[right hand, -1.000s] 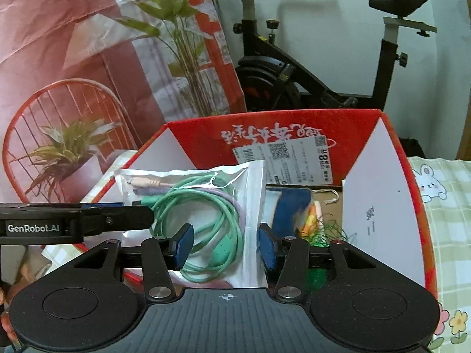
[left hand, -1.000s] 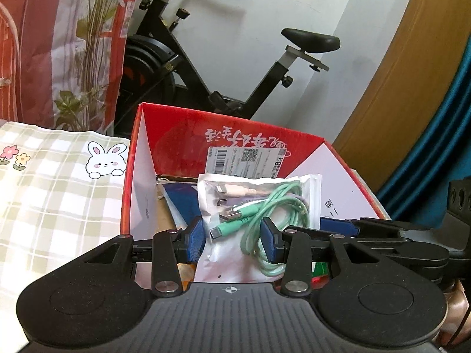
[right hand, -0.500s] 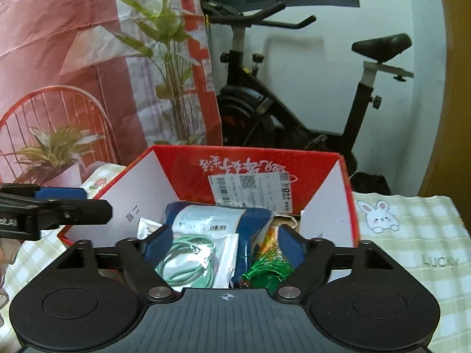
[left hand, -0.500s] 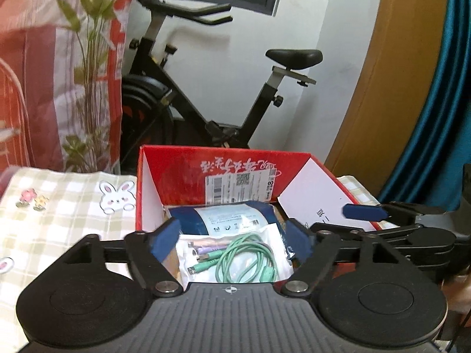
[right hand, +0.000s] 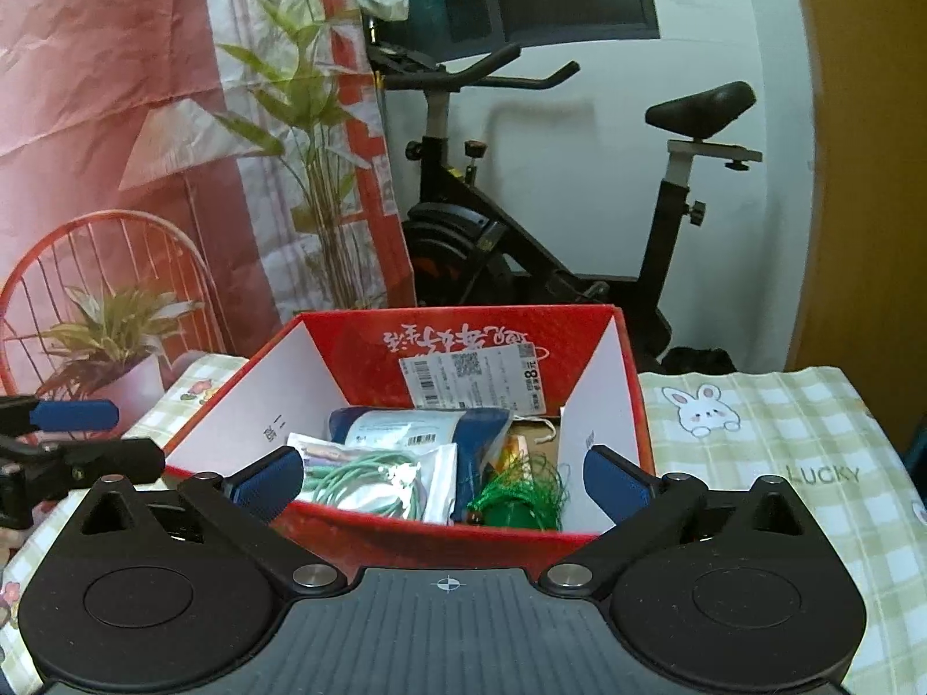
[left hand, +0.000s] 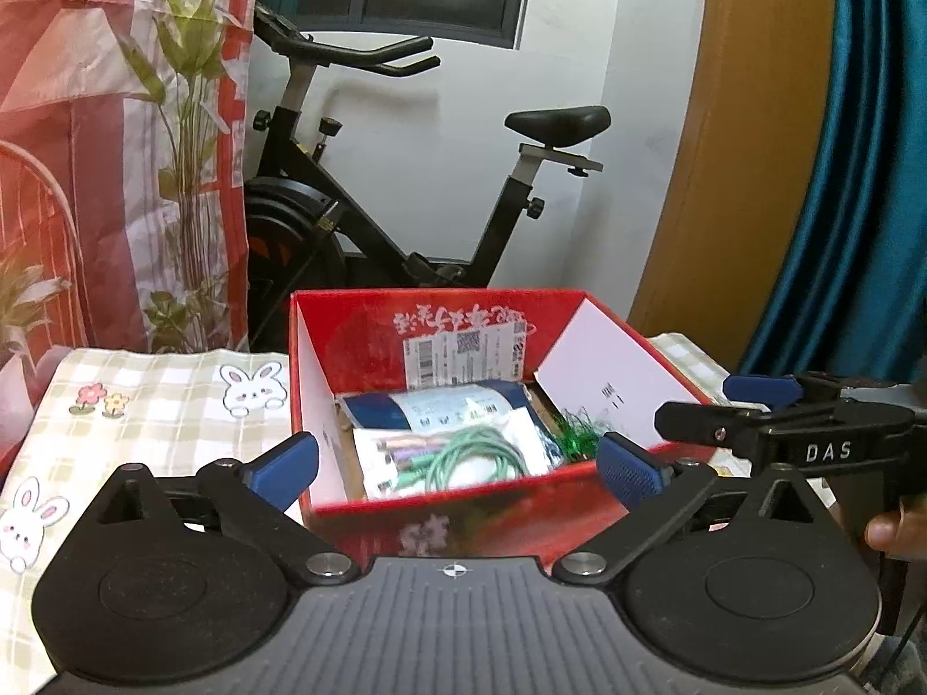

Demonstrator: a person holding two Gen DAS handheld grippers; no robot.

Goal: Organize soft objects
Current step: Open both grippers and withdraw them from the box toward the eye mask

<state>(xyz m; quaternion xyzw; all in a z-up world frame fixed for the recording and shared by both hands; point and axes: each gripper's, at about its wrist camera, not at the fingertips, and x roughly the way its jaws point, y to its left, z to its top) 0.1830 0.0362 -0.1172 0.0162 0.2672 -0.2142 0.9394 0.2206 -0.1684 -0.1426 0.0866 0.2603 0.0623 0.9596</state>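
A red cardboard box (left hand: 463, 515) stands open on the table. Inside it lies a clear bag of green cables (left hand: 452, 460) on top of a blue packet (left hand: 440, 411), with a green tassel (left hand: 573, 440) to the right. My left gripper (left hand: 457, 466) hangs in front of the box, its jaws opening wide, nothing gripped. My right gripper (right hand: 443, 478) is likewise opening and empty before the box (right hand: 440, 527), above the cable bag (right hand: 376, 480). Each gripper shows in the other's view: the right gripper (left hand: 730, 408) and the left gripper (right hand: 92, 434).
The table carries a checked cloth with rabbits (left hand: 145, 405). Behind the box stands a black exercise bike (left hand: 405, 220). A red printed backdrop (left hand: 87, 174) hangs at the left, a wooden panel (left hand: 724, 174) and blue curtain (left hand: 857, 174) at the right. A hand (left hand: 892, 533) holds the right gripper.
Both grippers let go of the cable bag, opened wide and drew back and upward from the box. The bag dropped and now lies inside the box.
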